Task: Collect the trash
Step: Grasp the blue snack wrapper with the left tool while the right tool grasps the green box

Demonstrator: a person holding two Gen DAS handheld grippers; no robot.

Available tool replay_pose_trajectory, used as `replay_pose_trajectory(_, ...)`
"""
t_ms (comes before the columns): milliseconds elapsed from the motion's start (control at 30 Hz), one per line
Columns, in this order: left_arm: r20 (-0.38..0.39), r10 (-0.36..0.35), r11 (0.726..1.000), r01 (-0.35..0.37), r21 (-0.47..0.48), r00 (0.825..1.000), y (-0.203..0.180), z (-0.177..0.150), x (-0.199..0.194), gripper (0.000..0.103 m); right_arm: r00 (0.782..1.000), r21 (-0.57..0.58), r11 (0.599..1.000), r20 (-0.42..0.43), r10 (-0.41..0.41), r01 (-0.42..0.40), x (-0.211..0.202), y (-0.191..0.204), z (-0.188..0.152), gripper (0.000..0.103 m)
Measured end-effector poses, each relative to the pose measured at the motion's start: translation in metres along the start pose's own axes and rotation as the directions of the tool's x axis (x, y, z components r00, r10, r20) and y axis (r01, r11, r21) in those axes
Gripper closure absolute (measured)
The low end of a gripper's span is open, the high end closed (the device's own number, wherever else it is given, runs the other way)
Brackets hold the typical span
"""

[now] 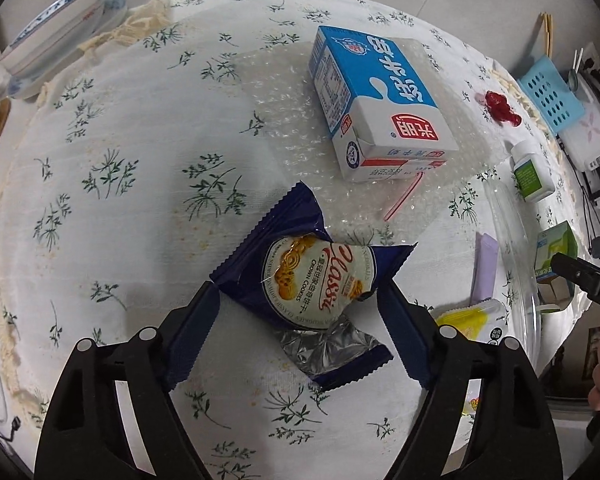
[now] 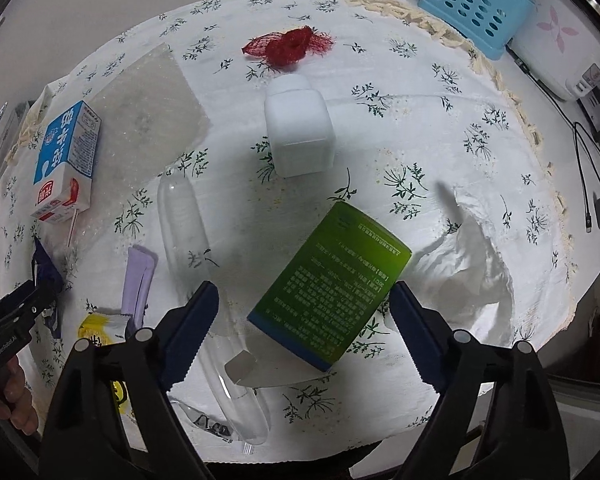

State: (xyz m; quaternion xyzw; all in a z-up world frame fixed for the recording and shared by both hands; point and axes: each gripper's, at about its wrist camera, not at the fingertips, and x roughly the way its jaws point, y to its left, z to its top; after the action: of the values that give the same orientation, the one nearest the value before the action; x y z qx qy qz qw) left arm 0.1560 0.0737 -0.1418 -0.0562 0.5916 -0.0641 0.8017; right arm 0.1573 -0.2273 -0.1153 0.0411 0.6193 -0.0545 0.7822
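In the left wrist view my left gripper [image 1: 300,300] is open, its jaws standing on either side of a torn dark blue cookie wrapper [image 1: 304,280] lying on the floral tablecloth [image 1: 120,184]. A blue and white milk carton [image 1: 376,100] with a straw lies behind it on bubble wrap [image 1: 284,112]. In the right wrist view my right gripper [image 2: 304,304] is open around a green box [image 2: 332,284] with an open flap. A white bottle [image 2: 298,128], red net [image 2: 288,44] and crumpled tissue [image 2: 472,268] lie around it.
A clear plastic bag [image 2: 180,216], a purple sachet [image 2: 138,280] and a yellow packet [image 2: 100,328] lie between the grippers. A blue basket [image 2: 472,4] and a rice cooker [image 2: 560,40] stand at the back right. Plates [image 1: 56,28] are stacked at the far left.
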Motion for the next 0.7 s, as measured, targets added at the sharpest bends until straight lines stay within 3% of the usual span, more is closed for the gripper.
replay_pose_trajectory(100, 0.001, 0.002, 1.000, -0.002, 0.007, 1.000, -0.001, 0.002, 0.000, 0.029, 1.000, 0.029, 1.000, -0.022, -0.007, 0.008, 0.006, 0.000, 0.002, 0.026)
replay_pose_trajectory(267, -0.005, 0.010, 1.000, -0.010, 0.013, 1.000, 0.001, 0.004, -0.001, 0.047, 0.998, 0.076, 0.997, -0.062, -0.014, 0.019, 0.014, -0.004, 0.002, 0.038)
replay_pose_trajectory(467, -0.007, 0.020, 1.000, -0.020, 0.009, 1.000, 0.006, 0.004, -0.003, 0.059, 0.997, 0.102, 0.995, -0.073, -0.011, 0.019, 0.015, -0.006, 0.000, 0.046)
replay_pose_trajectory(700, -0.003, 0.001, 1.000, -0.001, -0.010, 1.000, 0.011, 0.003, -0.006, 0.061, 0.998, 0.106, 0.994, -0.060, -0.003, 0.010, 0.009, -0.006, -0.002, 0.050)
